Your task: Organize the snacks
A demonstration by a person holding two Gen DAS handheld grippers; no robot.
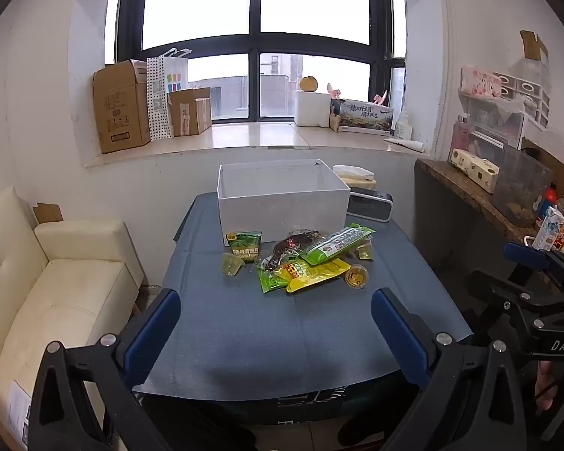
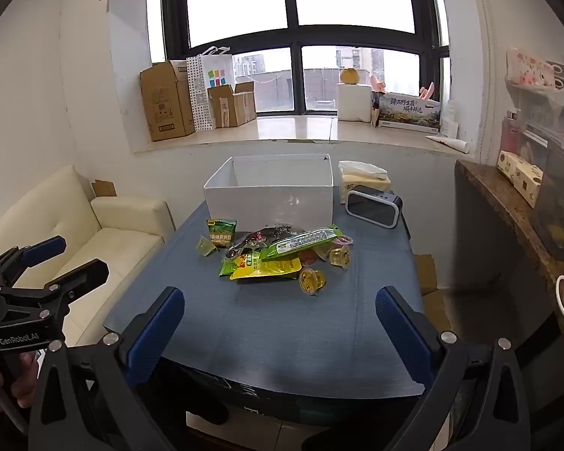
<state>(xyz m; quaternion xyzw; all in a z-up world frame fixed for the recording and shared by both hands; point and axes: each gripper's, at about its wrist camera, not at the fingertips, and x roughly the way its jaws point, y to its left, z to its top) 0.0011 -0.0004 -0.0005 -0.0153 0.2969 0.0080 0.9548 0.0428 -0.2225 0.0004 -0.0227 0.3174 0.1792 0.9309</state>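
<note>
Green, yellow and dark snack packets [image 1: 304,263]: heaped mid-table on the blue-grey table [image 1: 244,330], small jelly cups [image 2: 311,280] around them.
White open cardboard box [image 1: 282,203]: at 12 o'clock of the heap, apparently empty; nothing sorted yet.
Left tongs [image 1: 276,332]: gaping wide, holding nothing.
Right tongs [image 2: 280,329]: likewise spread, empty.
Black clock [image 2: 374,206]: at 2 o'clock, beside the box, not blocking.

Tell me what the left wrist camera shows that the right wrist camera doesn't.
Only the left wrist view shows the right gripper, at its right edge, jaws apart. Only the right wrist view shows the left gripper, at its left edge, jaws apart, and a red jelly cup behind the snack packets. Both show the white box, the snack pile, the clock and the blue tablecloth.
</note>
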